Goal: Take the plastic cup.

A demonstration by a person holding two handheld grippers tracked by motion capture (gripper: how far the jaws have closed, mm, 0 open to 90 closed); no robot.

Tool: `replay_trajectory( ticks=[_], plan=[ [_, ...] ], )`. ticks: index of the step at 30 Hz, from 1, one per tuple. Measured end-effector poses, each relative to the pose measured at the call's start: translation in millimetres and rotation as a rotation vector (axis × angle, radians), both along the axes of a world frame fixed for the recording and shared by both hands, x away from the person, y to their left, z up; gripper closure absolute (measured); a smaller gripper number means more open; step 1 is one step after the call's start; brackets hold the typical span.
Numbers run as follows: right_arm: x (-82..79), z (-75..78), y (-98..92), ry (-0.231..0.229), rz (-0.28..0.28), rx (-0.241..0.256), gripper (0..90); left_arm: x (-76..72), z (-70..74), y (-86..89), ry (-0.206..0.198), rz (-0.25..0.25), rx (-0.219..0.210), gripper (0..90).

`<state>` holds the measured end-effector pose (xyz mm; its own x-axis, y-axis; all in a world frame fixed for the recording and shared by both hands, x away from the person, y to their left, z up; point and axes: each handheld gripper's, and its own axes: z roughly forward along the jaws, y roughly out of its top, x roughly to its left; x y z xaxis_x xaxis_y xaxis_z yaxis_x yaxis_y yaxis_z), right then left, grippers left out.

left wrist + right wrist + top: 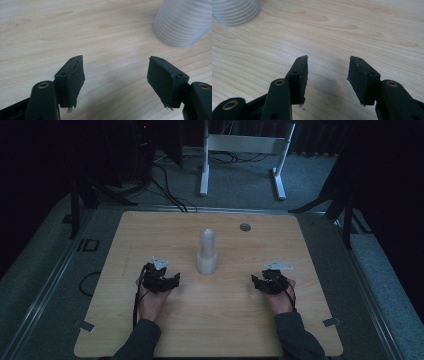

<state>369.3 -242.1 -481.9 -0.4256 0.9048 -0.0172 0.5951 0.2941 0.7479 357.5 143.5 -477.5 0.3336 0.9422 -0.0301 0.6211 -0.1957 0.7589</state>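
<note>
Table (pixel 150 330) of pale wood is seen from above, its near edge crossed by two forearms in dark sleeves, one towards each near corner. Each forearm is laid forward and slightly inward, the hand resting low over the tabletop.

A white ribbed stack of cups (pixel 207 252) is stood upright near the middle of the table, a little nearer the far edge than the hands are. Its long axis is vertical: a wide ribbed base is set on the wood and a narrower rounded part rises from it. In the left gripper view its ribbed base (pixel 181 22) is seen at the upper right; in the right gripper view it (pixel 235 11) is seen at the upper left.

The left gripper (pixel 172 281) is held to the left of the stack, apart from it, and is pointed towards the table's middle. In its own view the jaws are spread wide, with bare wood between them and nothing gripped.

The right gripper (pixel 256 281) is held to the right of the stack, well apart from it. Its jaws are parted somewhat less, and nothing is held or touched.
</note>
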Motion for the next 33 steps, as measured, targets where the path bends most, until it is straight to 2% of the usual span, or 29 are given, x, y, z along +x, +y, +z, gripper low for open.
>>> replay_trajectory(
  ticks=[1, 2, 8, 11, 14, 16, 20, 23, 25, 28, 30, 33],
  plan=[
    [0.5, 0.0, 0.8, 0.003, 0.006, 0.002, 49.6, 0.0, 0.0, 0.0, 0.0, 0.0, 0.0, 31.4],
    [1.0, -0.1, 1.5, 0.002, 0.01, -0.002, 49.1, 2.2, 1.7, 0.0, 0.004, -0.006, -0.028, 31.6],
    [2.4, 2.7, 4.5, -0.008, 0.023, -0.006, 48.9, 5.4, 6.6, -1.4, 0.002, -0.03, -0.052, 33.8],
    [1.6, 9.1, 8.2, -0.02, 0.044, 0.009, 51.1, 5.7, 10.2, -3.0, -0.025, -0.041, -0.052, 35.1],
    [2.8, 11.3, 9.8, -0.022, 0.053, 0.009, 52.0, 5.9, 11.5, -3.4, -0.036, -0.05, -0.05, 36.4],
    [5.3, 14.4, 13.0, -0.024, 0.068, 0.014, 52.6, 7.3, 13.6, -5.1, -0.042, -0.068, -0.07, 36.4],
    [7.2, 18.6, 17.0, -0.031, 0.081, 0.015, 53.1, 9.7, 15.9, -9.0, -0.045, -0.087, -0.072, 36.5],
    [8.8, 23.4, 20.5, -0.039, 0.096, 0.025, 53.9, 12.2, 17.6, -13.0, -0.064, -0.102, -0.07, 37.5],
    [9.6, 26.6, 23.3, -0.041, 0.101, 0.031, 54.1, 13.8, 18.6, -14.1, -0.057, -0.104, -0.063, 38.4],
    [10.6, 28.6, 25.5, -0.045, 0.106, 0.027, 53.8, 15.5, 20.3, -15.8, -0.062, -0.109, -0.069, 37.2],
    [12.5, 32.5, 29.4, -0.051, 0.113, 0.026, 53.6, 18.0, 25.0, -20.2, -0.082, -0.123, -0.057, 35.7],
    [14.5, 36.3, 32.8, -0.057, 0.123, 0.025, 53.4, 20.1, 26.9, -23.6, -0.087, -0.132, -0.053, 35.0]
  ],
)
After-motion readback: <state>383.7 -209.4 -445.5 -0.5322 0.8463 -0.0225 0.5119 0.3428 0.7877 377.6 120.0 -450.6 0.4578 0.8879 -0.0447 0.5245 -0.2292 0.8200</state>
